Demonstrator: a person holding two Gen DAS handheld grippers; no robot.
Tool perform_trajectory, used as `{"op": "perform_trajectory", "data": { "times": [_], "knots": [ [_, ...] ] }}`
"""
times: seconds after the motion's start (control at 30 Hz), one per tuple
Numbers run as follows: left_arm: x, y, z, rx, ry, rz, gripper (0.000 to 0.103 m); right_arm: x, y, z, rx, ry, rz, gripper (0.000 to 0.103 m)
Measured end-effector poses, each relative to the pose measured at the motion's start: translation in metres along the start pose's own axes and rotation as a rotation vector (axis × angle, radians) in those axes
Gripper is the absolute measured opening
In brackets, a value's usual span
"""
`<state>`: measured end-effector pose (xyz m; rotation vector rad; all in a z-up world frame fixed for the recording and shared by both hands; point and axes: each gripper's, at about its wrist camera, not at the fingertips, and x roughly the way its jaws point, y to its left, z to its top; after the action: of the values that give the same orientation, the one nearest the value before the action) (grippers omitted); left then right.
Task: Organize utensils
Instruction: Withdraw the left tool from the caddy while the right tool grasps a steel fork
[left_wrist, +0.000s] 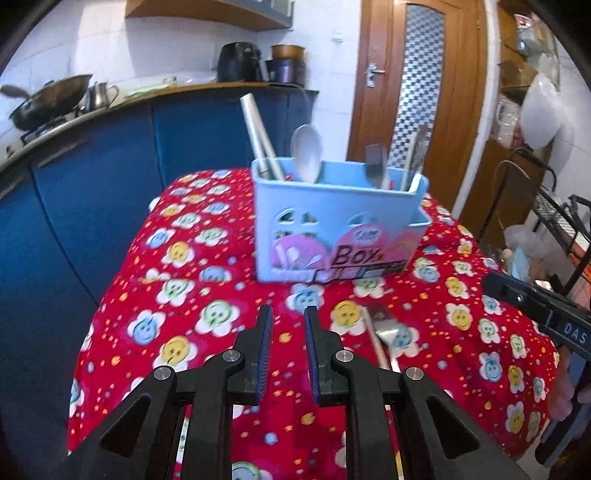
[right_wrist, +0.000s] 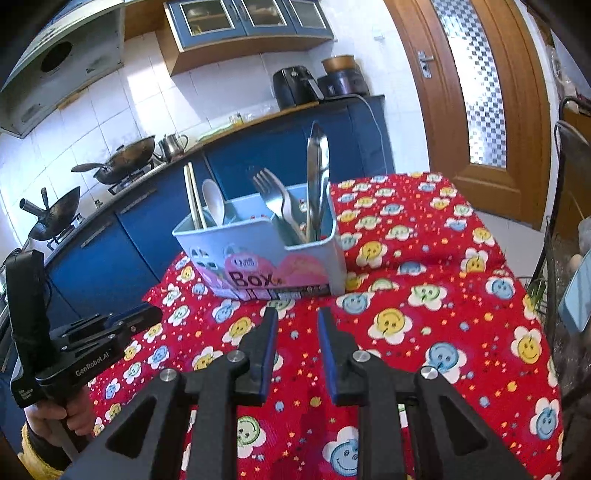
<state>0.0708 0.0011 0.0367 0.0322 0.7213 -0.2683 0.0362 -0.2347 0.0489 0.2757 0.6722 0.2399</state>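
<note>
Closing in on the last loose steel utensil (left_wrist: 384, 334) on the red smiley-cloth desk (left_wrist: 207, 258), both tools, left (left_wrist: 288, 325) and right (right_wrist: 297, 326), narrow and empty; next I grip it and drop it into the pale-blue plastic utensil box (left_wrist: 332, 229).

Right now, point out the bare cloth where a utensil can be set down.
Free: the cloth right of the box out to the table edge, and the strip between the box and the right claw. Crowded: the near-left, where a utensil lies beside the left claw.
</note>
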Motion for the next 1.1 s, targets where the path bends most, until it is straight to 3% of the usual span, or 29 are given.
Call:
{"op": "perform_trajectory", "data": {
  "times": [0.2, 0.8, 1.03, 1.1],
  "knots": [
    [0.006, 0.016, -0.01, -0.045, 0.039, 0.019, 0.017, 0.02, 0.007, -0.008, 0.022, 0.087, 0.056, 0.029],
    [0.007, 0.041, -0.022, -0.106, 0.057, 0.02, 0.017, 0.085, 0.019, -0.02, 0.123, 0.304, 0.154, 0.029],
    [0.01, 0.04, -0.023, -0.109, 0.067, 0.007, 0.017, 0.097, 0.01, -0.016, 0.186, 0.306, 0.214, 0.028],
    [0.01, 0.039, -0.024, -0.109, 0.071, -0.002, 0.017, 0.1, 0.008, -0.014, 0.201, 0.304, 0.223, 0.019]
  ]
}}
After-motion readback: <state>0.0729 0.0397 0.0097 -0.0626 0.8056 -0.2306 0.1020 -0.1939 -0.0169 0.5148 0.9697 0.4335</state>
